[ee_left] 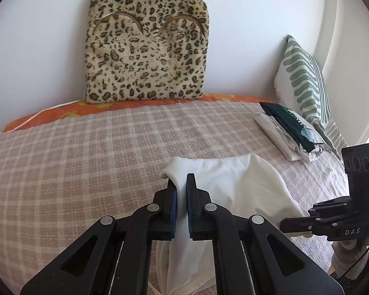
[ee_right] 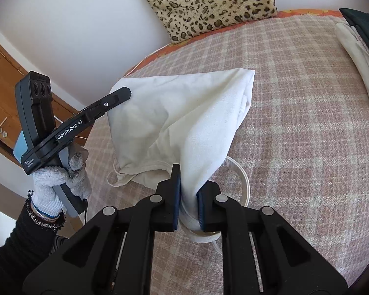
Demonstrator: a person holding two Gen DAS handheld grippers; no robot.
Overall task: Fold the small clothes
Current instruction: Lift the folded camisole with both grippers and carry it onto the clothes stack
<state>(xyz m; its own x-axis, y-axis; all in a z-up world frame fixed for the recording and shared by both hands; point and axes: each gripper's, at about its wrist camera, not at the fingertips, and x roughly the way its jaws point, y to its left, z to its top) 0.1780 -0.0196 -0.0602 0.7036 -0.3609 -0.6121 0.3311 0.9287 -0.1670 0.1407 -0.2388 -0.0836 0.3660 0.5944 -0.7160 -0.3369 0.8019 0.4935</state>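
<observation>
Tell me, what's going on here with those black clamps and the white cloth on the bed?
A person in grey gloves holds a gripper in each hand. The left gripper and right gripper are each shut on an edge of a white garment, lifting it off the plaid blanket. Folded clothes lie by the striped pillow.

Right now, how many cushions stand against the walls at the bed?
2. The leopard-print cushion leans on the back wall. The green-striped cushion leans in the right corner, behind the pile of folded clothes. Others may be outside the views.
</observation>
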